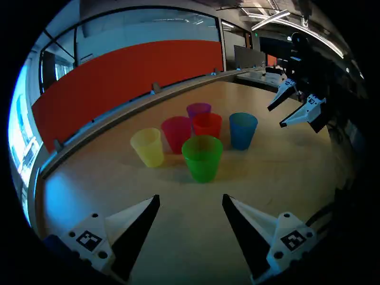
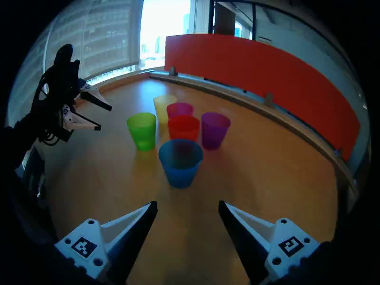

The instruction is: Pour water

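Several plastic cups stand upright in a tight cluster on a wooden table (image 1: 266, 180). In the left gripper view the green cup (image 1: 203, 156) is nearest, with yellow (image 1: 148, 146), pink (image 1: 176, 132), red (image 1: 207, 124), purple (image 1: 198, 109) and blue (image 1: 242, 129) cups around and behind it. My left gripper (image 1: 190, 199) is open just short of the green cup, holding nothing. In the right gripper view the blue cup (image 2: 180, 161) is closest. My right gripper (image 2: 187, 204) is open in front of it and holds nothing. Whether any cup holds water cannot be told.
The other gripper hangs above the table in each view: the right gripper (image 1: 275, 117) right of the blue cup, the left gripper (image 2: 104, 118) left of the green cup (image 2: 142, 130). An orange partition (image 1: 123, 76) runs along the table's far edge. Windows (image 2: 161, 23) lie beyond.
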Tool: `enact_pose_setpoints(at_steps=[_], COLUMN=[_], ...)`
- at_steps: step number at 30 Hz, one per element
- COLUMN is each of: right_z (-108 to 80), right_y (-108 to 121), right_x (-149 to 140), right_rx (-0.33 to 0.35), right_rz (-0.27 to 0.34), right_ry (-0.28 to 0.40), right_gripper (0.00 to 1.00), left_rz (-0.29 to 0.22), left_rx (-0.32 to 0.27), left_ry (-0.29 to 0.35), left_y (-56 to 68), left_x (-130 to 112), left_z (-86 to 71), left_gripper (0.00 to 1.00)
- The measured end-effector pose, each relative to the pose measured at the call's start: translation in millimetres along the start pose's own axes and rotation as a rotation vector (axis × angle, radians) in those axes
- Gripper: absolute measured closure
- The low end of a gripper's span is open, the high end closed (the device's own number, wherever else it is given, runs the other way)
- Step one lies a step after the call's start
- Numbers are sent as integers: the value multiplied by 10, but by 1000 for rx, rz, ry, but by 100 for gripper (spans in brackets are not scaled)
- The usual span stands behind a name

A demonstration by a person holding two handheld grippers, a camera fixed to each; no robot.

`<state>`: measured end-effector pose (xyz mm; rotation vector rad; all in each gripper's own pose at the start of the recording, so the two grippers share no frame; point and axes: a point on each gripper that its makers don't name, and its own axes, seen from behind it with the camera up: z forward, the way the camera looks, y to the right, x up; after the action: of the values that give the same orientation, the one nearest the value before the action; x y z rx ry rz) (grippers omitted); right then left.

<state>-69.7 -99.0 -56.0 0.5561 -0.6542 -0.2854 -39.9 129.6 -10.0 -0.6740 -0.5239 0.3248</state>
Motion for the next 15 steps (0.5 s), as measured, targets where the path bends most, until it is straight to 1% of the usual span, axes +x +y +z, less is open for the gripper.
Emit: enact_pose_setpoints(at_steps=[6,9,12,15], right_z=[-100,-159,-221,-283], right_y=[38,50,89,126], right_x=[66,127,187,257], right_rx=[-44,-63,-94,-125], right_rz=[15,20,26,33], right_ry=[49,79,111,147], right_gripper=[0,0,0,0], left_rz=[-6,-9,-20,-43], left_rx=[81,123,170,209], left_ry=[57,94,133,174], left_y=[-72,-136,-213,-273], left_x=[38,94,153,201], left_z=[-140,-232,-324,-418], left_gripper=[2,2,2,2])
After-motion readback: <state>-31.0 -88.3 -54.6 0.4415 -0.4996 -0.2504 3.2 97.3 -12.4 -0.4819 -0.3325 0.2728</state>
